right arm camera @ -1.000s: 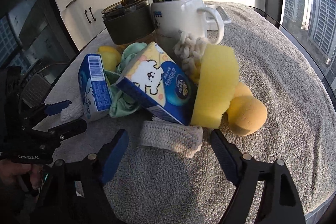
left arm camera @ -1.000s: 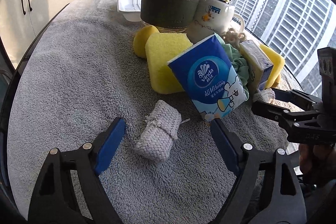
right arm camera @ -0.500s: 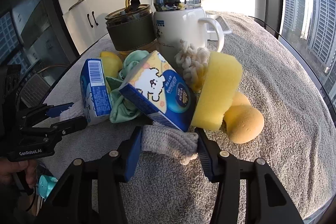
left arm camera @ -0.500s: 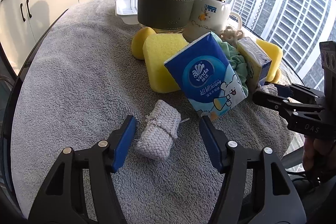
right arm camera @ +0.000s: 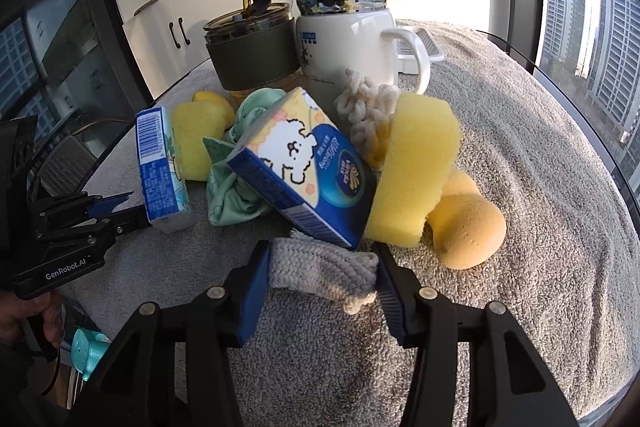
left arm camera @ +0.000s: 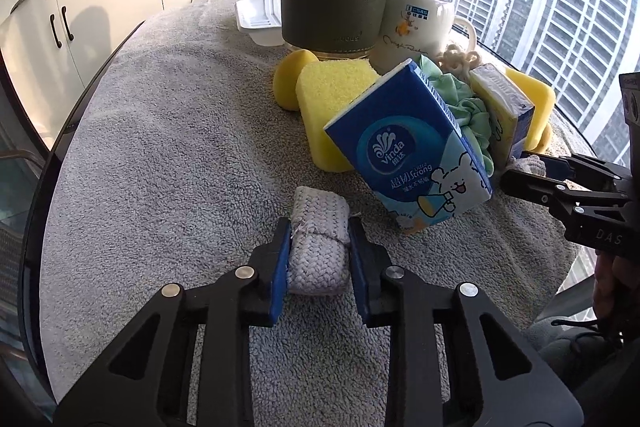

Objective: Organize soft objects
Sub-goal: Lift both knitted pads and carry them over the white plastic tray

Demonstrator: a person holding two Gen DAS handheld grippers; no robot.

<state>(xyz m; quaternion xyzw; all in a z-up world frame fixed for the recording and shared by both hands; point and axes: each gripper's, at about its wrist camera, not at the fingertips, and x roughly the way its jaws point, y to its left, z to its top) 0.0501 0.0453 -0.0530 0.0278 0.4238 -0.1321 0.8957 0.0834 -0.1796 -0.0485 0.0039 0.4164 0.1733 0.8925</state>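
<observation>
My left gripper [left arm camera: 319,259] is shut on a folded grey woven cloth [left arm camera: 319,239] lying on the grey towel [left arm camera: 168,155]. My right gripper [right arm camera: 320,273] is shut on a second folded grey woven cloth [right arm camera: 322,267], in front of the pile. The pile holds a blue Vinda tissue pack [left arm camera: 412,155], a yellow-topped tissue pack [right arm camera: 304,167], yellow sponges [right arm camera: 416,167], a green scrunchie [right arm camera: 232,183], a cream knotted rope [right arm camera: 366,111] and an orange sponge ball [right arm camera: 468,227]. The right gripper also shows at the right of the left wrist view [left arm camera: 532,171].
A green-sleeved glass cup with a gold straw [left arm camera: 332,11] and a white lidded mug [left arm camera: 416,23] stand behind the pile. A white plastic tray [left arm camera: 260,19] sits at the far end. The towel's edge drops off at left and right. White cabinets [left arm camera: 80,11] stand behind.
Both grippers have closed from wide open onto their grey woven cloths. Both have moved slightly forward toward the pile.
</observation>
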